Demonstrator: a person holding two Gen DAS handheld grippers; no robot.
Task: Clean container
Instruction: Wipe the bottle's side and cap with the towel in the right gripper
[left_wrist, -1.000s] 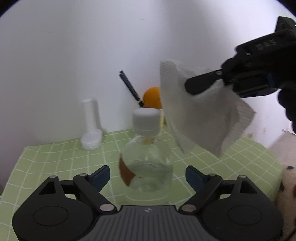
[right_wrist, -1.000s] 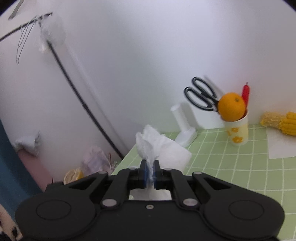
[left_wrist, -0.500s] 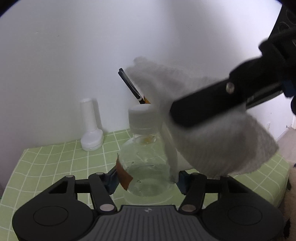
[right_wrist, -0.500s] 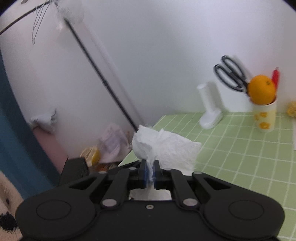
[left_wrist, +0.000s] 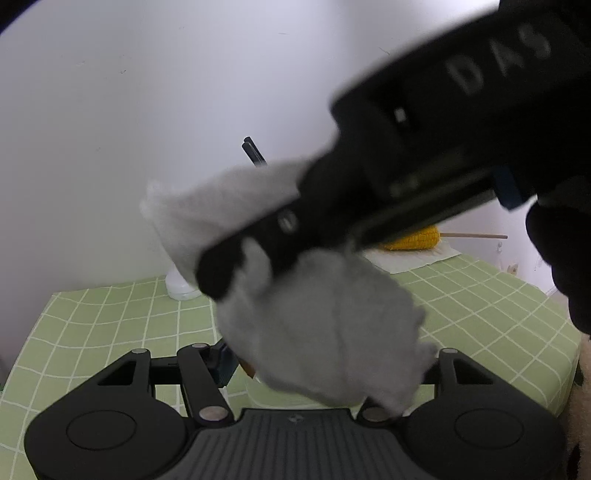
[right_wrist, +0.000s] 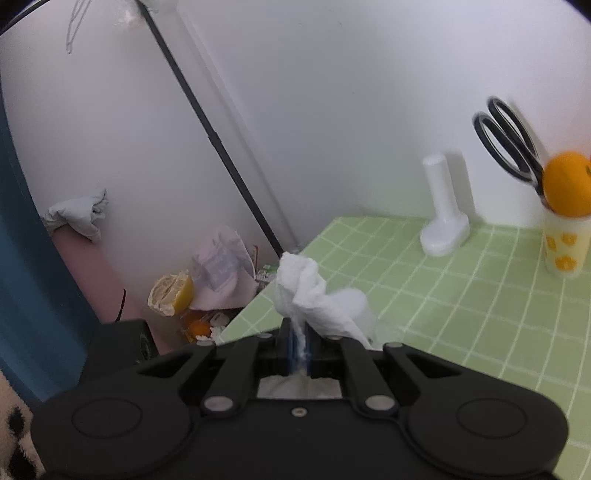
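Observation:
My right gripper (right_wrist: 298, 350) is shut on a white paper towel (right_wrist: 310, 295), which also shows in the left wrist view (left_wrist: 317, 317). There the towel drapes over the clear bottle held between my left gripper's fingers (left_wrist: 221, 360). The bottle is almost wholly hidden; only a sliver of its orange-brown label (left_wrist: 248, 367) shows. The black body of the right gripper (left_wrist: 424, 155) crosses close in front of the left camera. The left jaws stand closed in on the covered bottle; the right fingertip is hidden by the towel.
A green checked tablecloth (right_wrist: 461, 295) covers the table. At the back wall stand a white plastic holder (right_wrist: 445, 221) and a cup (right_wrist: 563, 243) with an orange and scissors. Corn on paper (left_wrist: 413, 240) lies back right. Clutter sits beyond the table's left edge (right_wrist: 207, 280).
The right gripper has brought the towel down from the upper right onto the bottle, covering its cap and body. The left gripper has closed in on the bottle.

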